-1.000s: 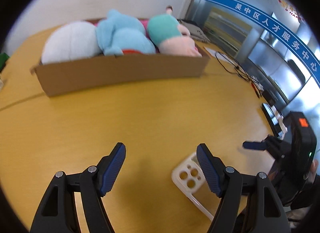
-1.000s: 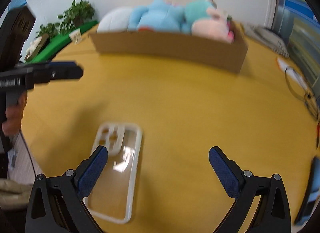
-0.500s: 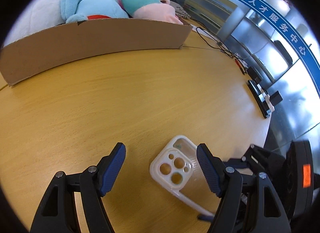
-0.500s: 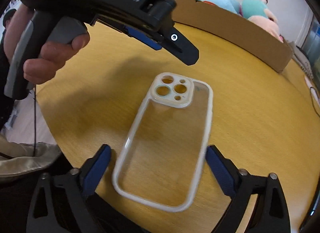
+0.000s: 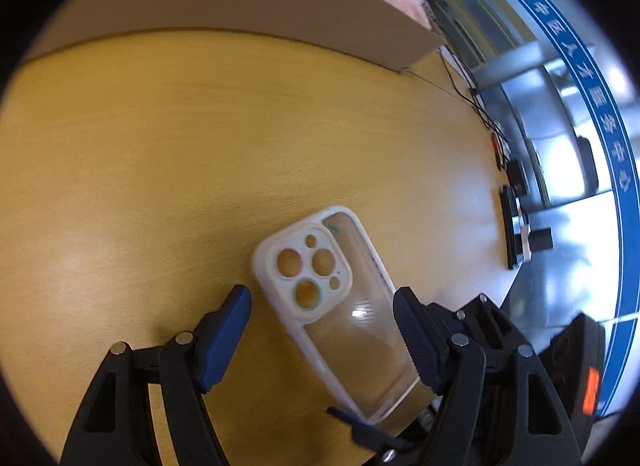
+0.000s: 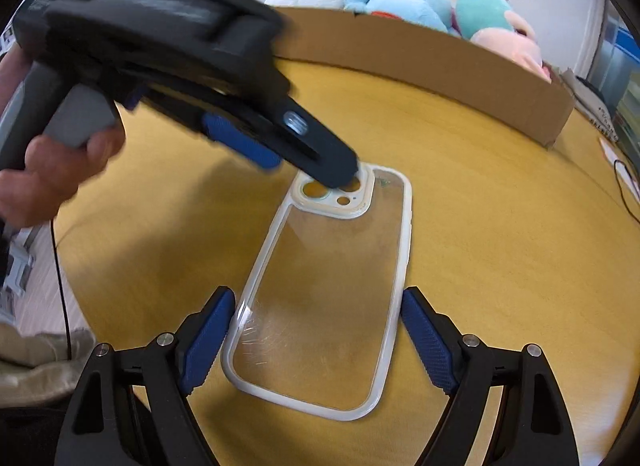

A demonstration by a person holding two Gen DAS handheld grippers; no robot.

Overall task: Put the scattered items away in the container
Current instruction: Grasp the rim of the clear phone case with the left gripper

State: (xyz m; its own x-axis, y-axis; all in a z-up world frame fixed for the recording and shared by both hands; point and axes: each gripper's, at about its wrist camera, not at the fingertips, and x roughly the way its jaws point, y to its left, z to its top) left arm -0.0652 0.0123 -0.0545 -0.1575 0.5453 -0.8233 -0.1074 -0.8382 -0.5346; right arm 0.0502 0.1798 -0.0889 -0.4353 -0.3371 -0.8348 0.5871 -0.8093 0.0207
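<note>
Clear plastic, the phone case (image 5: 340, 298) lies flat on the counter (image 5: 160, 145) between the released left gripper (image 5: 322, 330); white Chinese lettering crosses a blue band (image 5: 592, 105). Right view: the right gripper (image 6: 316, 338), spread, straddles its near end; a thin, slick edge could slip. The box (image 6: 420, 61) sits well apart.

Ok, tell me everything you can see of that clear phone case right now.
The clear plastic phone case with a milky white rim lies flat on the yellow wooden table, near its edge. Its raised camera block has round cut-outs; the back is scuffed and a faint green stain rings one hole. The right gripper brackets its lower end, fingers open. The left gripper brackets the camera end, one tip over the cut-outs.
</note>
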